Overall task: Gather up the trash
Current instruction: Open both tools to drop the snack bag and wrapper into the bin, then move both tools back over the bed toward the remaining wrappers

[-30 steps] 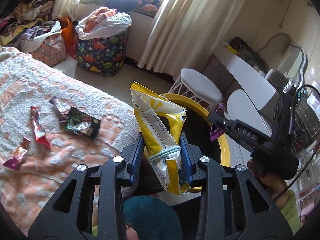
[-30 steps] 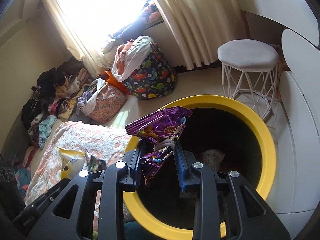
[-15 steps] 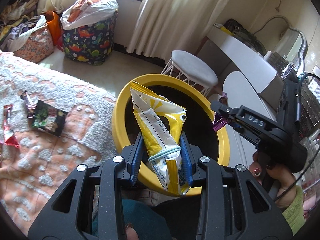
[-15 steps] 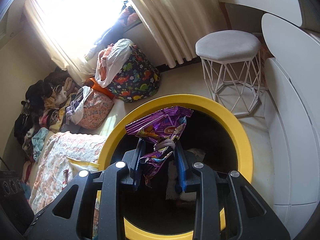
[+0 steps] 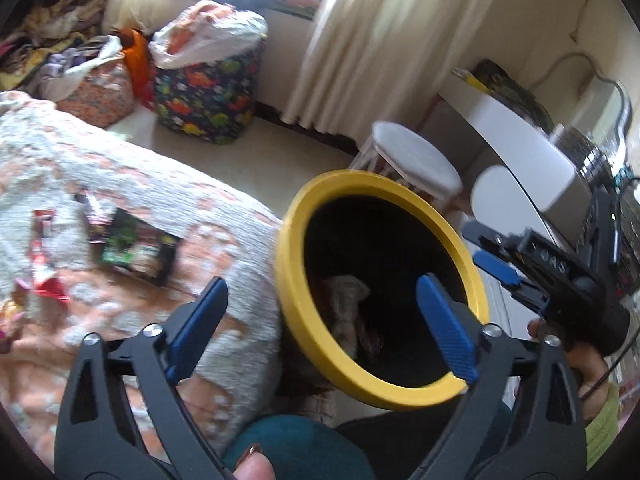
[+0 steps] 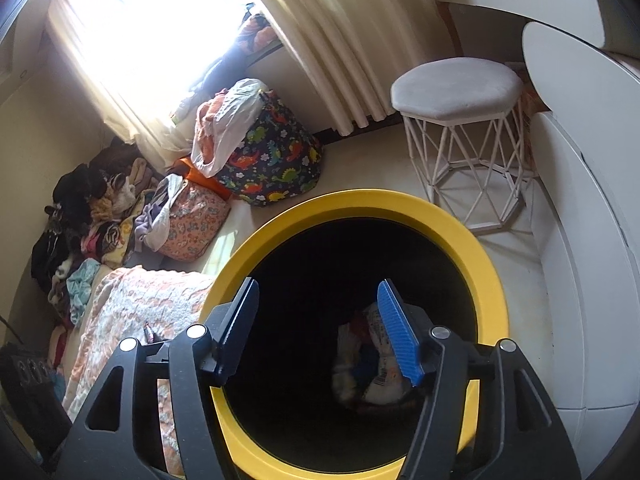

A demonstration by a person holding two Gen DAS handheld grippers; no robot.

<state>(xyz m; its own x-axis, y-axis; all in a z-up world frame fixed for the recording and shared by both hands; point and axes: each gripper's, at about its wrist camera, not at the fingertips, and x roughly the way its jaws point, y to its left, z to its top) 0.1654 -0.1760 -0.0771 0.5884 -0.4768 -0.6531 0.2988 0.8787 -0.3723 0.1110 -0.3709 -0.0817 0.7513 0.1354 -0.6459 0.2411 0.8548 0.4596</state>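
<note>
On the far left of my left-hand view the bedspread (image 5: 132,184) lay in its peach and white tufts, and on it a few wrappers waited: a red wrapper (image 5: 42,252) nearest the edge, then a dark green packet (image 5: 138,246) a little to its right, both blurred. My left gripper (image 5: 320,312) stood with its blue pads spread about as wide as they go, having just sprung apart, and nothing sat between them; one pad hung over the bedspread, the other over the dark mouth of the bin. The yellow-rimmed bin (image 5: 292,300) stood just beside the bed, touching its edge as far as I could tell, and down in it I made out crumpled trash (image 5: 344,300), pale and smeared by motion. Farther off, a dinosaur-print bag (image 5: 204,96) sat on the floor under the curtain, and a white stool (image 5: 416,156) stood beyond the bin. To the right, my right gripper (image 5: 486,248) reached in over the bin's rim, held in my hand (image 5: 576,352). From its own camera that right gripper (image 6: 316,316) was parted roughly halfway, its jaws having just opened, empty, and poised above the bin (image 6: 492,280), where the dropped trash (image 6: 368,364) lay at the bottom in a heap.
</note>
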